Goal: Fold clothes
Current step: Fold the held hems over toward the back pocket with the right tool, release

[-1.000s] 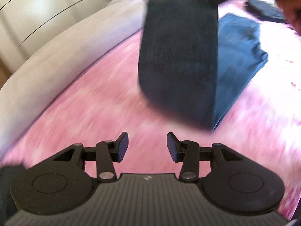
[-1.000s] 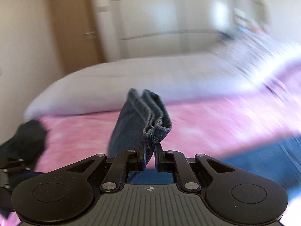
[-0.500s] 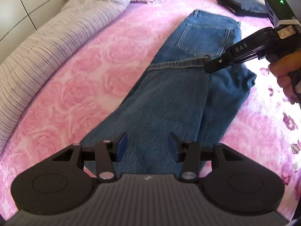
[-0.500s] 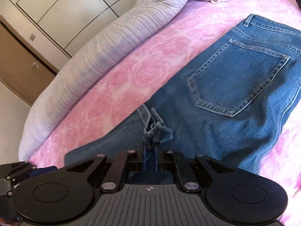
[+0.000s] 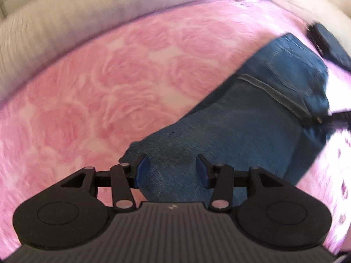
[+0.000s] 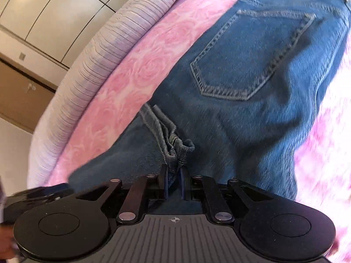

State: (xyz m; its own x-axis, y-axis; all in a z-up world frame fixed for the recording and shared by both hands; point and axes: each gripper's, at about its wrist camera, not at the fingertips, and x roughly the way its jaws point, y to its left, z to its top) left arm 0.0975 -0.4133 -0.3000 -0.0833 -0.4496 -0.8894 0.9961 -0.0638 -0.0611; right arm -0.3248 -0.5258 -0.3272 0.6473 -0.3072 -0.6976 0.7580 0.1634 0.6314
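Note:
Blue jeans (image 5: 252,118) lie folded over on a pink rose-patterned bedspread (image 5: 109,83). My left gripper (image 5: 171,171) is open, its fingers just above the folded edge of the legs. In the right wrist view my right gripper (image 6: 174,179) is shut on the bunched leg hems (image 6: 175,146), held low over the jeans (image 6: 252,65) just below the back pocket (image 6: 248,54). The right gripper's tip shows at the right edge of the left wrist view (image 5: 337,116).
A striped grey-white duvet (image 6: 98,54) runs along the bed's far side, with wardrobe doors (image 6: 54,11) and a wooden door (image 6: 19,94) beyond. A dark folded garment (image 5: 329,41) lies past the jeans' waistband. The left gripper's body shows at the lower left of the right wrist view (image 6: 33,195).
The right gripper has brought the hems down onto the seat of the jeans, folding the legs over. The left gripper has dropped closer to the folded edge and stayed open.

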